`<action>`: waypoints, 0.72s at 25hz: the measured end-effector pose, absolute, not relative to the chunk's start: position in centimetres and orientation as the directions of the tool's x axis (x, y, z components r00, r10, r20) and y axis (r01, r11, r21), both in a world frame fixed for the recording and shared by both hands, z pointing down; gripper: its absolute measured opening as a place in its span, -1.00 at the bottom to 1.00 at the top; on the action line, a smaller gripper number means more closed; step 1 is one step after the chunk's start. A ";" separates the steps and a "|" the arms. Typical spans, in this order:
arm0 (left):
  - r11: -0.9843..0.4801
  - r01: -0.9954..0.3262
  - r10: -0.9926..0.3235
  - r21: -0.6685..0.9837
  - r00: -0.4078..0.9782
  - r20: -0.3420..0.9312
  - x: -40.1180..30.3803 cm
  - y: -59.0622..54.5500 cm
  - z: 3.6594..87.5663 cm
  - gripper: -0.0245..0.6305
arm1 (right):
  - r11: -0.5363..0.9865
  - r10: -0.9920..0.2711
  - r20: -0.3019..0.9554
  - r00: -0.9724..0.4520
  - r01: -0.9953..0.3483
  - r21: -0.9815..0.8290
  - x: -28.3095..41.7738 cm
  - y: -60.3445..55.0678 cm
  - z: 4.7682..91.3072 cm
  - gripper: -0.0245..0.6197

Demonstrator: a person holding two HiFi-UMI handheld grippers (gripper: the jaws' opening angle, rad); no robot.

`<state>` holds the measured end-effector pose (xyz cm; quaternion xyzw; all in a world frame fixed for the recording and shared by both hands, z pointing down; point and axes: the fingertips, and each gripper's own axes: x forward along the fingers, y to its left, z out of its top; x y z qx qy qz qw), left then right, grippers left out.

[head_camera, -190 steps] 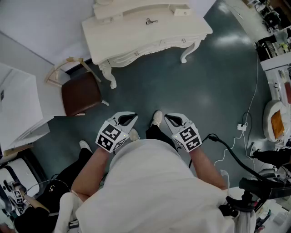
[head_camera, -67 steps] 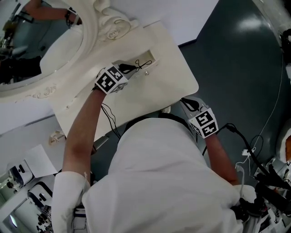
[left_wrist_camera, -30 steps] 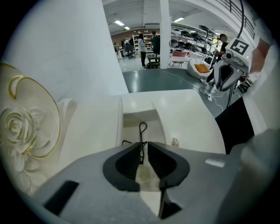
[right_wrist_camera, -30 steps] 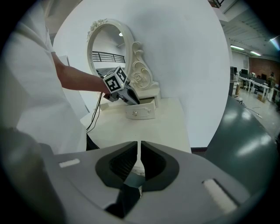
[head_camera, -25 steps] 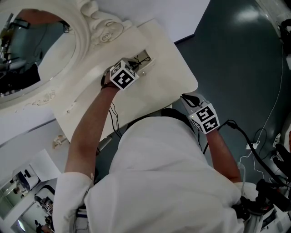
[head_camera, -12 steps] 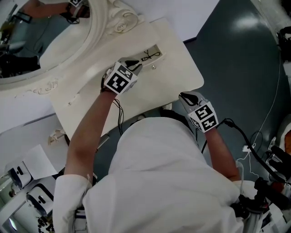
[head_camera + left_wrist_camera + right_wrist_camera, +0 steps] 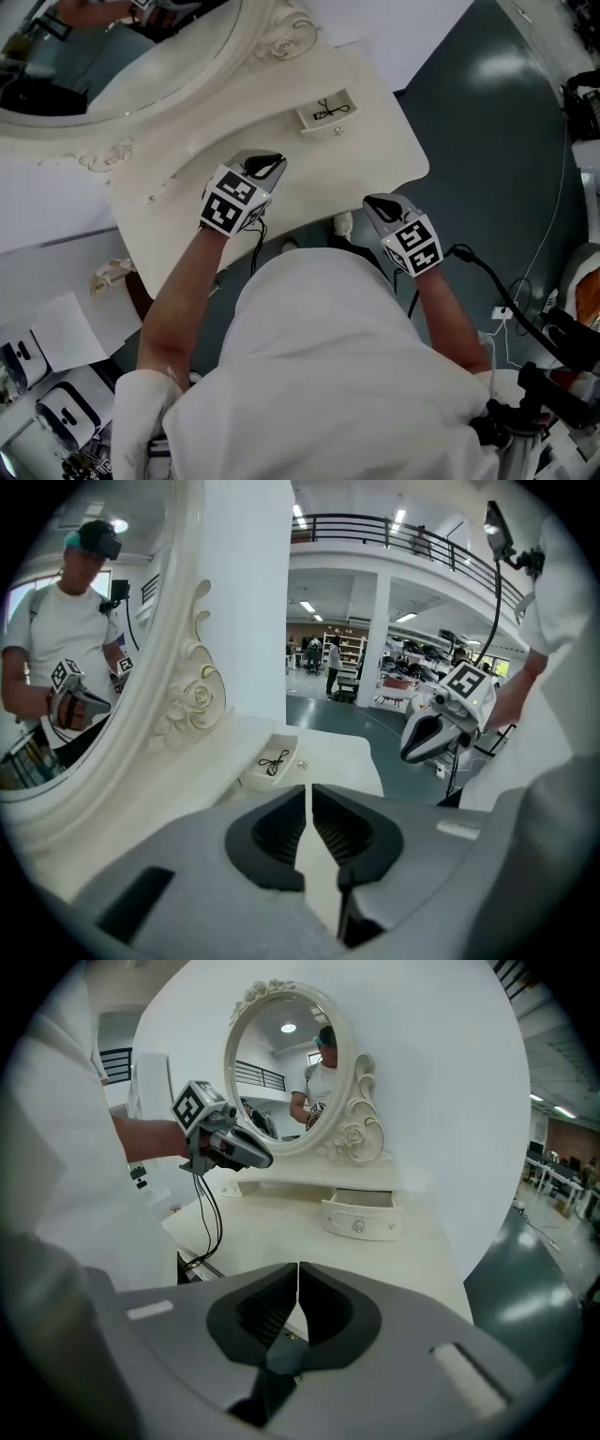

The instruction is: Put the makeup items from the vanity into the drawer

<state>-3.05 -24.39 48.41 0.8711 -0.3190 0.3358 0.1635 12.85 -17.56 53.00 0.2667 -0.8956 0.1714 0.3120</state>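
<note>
Left claw point(image 7: 272, 161) closing empty over the tabletop point(image 7: 380, 155).
A black makeup tool point(image 7: 330, 110) is lying in the open drawer point(image 7: 314, 123), far-right of it; the right claw point(image 7: 373, 200) is hanging pinched together.

Left gripper point(image 7: 265, 167): a second ago directly over the drawer point(image 7: 328, 112), tip at its opening; now drawn back toward the person point(image 7: 328, 375) and clear of the drawer, above the bare vanity top point(image 7: 328, 178). Its jaws are closing to a narrow slit, nothing between them. Black looped item point(image 7: 330, 110): at the start loose on the vanity top, outside the drawer; later at the left gripper's tip by the drawer; now lying inside the drawer, free of the gripper. Person: at the start standing well apart from the drawer; now close against the vanity's front edge, near the drawer.
</note>
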 end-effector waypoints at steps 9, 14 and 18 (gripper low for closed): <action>-0.738 -0.653 -0.449 0.170 0.663 0.599 -6.0 -14.8 46.1 -0.92 | 0.814 -0.381 0.652 -0.655 -0.572 -0.099 7.8 -12.5 51.7 -0.92; -0.754 -0.619 -0.421 0.218 0.712 0.562 -6.4 -10.6 45.5 -0.92 | 0.818 -0.371 0.658 -0.655 -0.566 -0.103 6.0 -10.4 51.9 -0.92; -0.763 -0.606 -0.419 0.227 0.731 0.539 -7.5 -7.2 45.5 -0.92 | 0.820 -0.379 0.655 -0.654 -0.565 -0.089 4.4 -7.7 51.7 -0.92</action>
